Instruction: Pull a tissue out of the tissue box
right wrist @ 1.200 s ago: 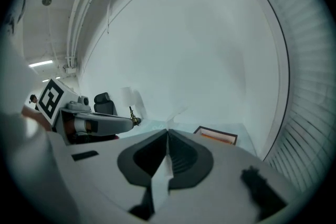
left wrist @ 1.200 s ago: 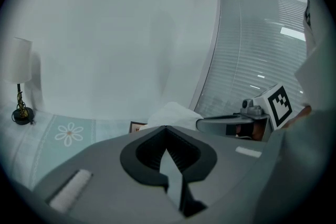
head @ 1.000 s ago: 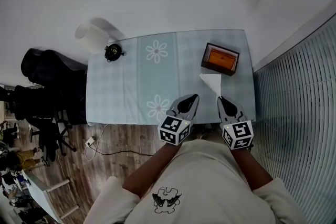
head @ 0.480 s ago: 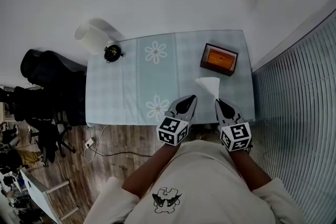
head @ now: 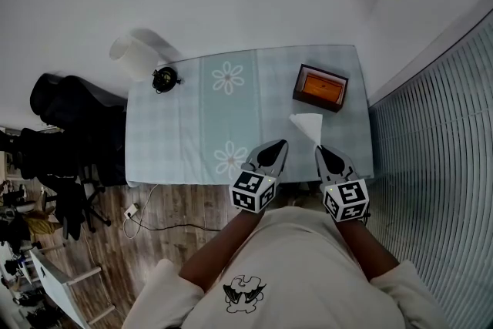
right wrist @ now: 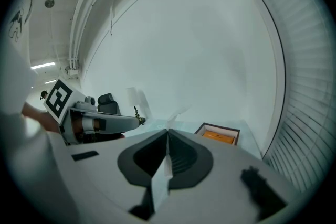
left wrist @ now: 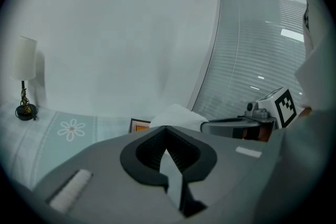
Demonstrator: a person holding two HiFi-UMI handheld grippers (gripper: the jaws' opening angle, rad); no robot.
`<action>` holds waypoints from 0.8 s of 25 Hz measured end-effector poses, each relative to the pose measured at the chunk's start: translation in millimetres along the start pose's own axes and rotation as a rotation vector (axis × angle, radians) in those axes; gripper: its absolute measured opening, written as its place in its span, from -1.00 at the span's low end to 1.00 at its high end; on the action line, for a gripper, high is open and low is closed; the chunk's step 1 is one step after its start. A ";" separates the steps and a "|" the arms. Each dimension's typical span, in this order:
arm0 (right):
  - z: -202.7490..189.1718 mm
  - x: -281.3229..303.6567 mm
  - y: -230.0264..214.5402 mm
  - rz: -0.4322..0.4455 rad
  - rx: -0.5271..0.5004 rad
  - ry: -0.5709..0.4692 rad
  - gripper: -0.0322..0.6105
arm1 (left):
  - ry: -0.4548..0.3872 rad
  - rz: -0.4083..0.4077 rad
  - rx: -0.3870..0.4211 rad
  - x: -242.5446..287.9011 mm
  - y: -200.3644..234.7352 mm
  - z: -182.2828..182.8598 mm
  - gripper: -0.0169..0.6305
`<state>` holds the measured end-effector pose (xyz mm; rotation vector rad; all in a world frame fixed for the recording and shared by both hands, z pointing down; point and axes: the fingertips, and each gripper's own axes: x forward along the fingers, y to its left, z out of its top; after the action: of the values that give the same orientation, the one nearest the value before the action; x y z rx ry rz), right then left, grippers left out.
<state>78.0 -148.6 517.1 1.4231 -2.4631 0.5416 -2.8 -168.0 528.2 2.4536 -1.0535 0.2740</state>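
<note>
The dark-framed tissue box (head: pixel 320 87) with an orange top stands at the far right of the table (head: pixel 185 142); it also shows as the box (left wrist: pixel 139 125) and the box (right wrist: pixel 218 135) in the two gripper views. A white tissue (head: pixel 306 125) hangs in the air clear of the box, between it and me. My right gripper (head: pixel 319 149) is shut on its near corner, and the tissue (right wrist: pixel 175 114) rises just past the gripper's tips (right wrist: pixel 168 131). My left gripper (head: pixel 284 142) hovers beside it over the table's near edge, shut and holding nothing (left wrist: pixel 167 127).
A lamp (head: pixel 135 58) with a white shade stands at the table's far left corner. Black office chairs (head: pixel 69 112) crowd the floor to the left. Window blinds (head: pixel 439 166) run along the right. A cable (head: pixel 154 223) lies on the wooden floor near me.
The hanging tissue has shifted slightly to the left and spread a little. Both grippers keep their places.
</note>
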 end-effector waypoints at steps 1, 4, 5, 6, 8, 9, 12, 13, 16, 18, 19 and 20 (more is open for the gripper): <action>-0.2 0.1 -0.5 0.000 0.003 0.001 -0.86 | 0.002 -0.001 -0.001 0.1 0.1 -0.4 -0.93; -0.8 -0.9 -1.9 0.001 0.007 0.002 -0.86 | 0.009 -0.002 -0.002 0.5 -0.5 -2.1 -0.93; -1.1 -1.4 -2.4 0.001 0.008 0.002 -0.86 | 0.010 -0.002 -0.003 1.1 -1.0 -2.4 -0.93; -1.5 -1.7 -2.9 0.002 0.008 0.003 -0.86 | 0.009 -0.003 -0.005 1.7 -1.4 -2.5 -0.93; -2.5 -1.3 -3.7 0.002 0.006 0.005 -0.86 | 0.008 -0.006 -0.006 3.2 -2.2 -2.2 -0.93; -2.8 -0.9 -3.8 0.002 0.004 0.007 -0.86 | 0.007 -0.008 -0.006 4.0 -2.8 -2.1 -0.93; -2.8 -0.4 -2.8 0.003 0.004 0.010 -0.86 | 0.009 -0.015 -0.006 5.3 -5.2 -1.8 -0.93; -2.6 -0.3 -2.3 0.003 0.005 0.010 -0.86 | 0.010 -0.016 -0.007 5.4 -5.7 -1.7 -0.93; -2.0 0.2 -2.0 0.002 0.008 0.011 -0.86 | 0.011 -0.018 -0.008 5.4 -6.3 -1.7 -0.93; -2.1 -0.7 -2.5 0.001 0.007 0.011 -0.86 | 0.011 -0.018 -0.008 5.2 -7.0 -1.8 -0.93; -2.3 -1.1 -2.9 0.000 0.007 0.011 -0.86 | 0.011 -0.017 -0.007 5.2 -7.0 -1.8 -0.93; -2.5 -1.1 -3.5 -0.001 0.007 0.012 -0.86 | 0.011 -0.016 -0.007 5.3 -6.6 -1.7 -0.93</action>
<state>81.6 -148.3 519.6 1.4199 -2.4538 0.5574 5.6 -166.6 529.4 2.4503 -1.0283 0.2776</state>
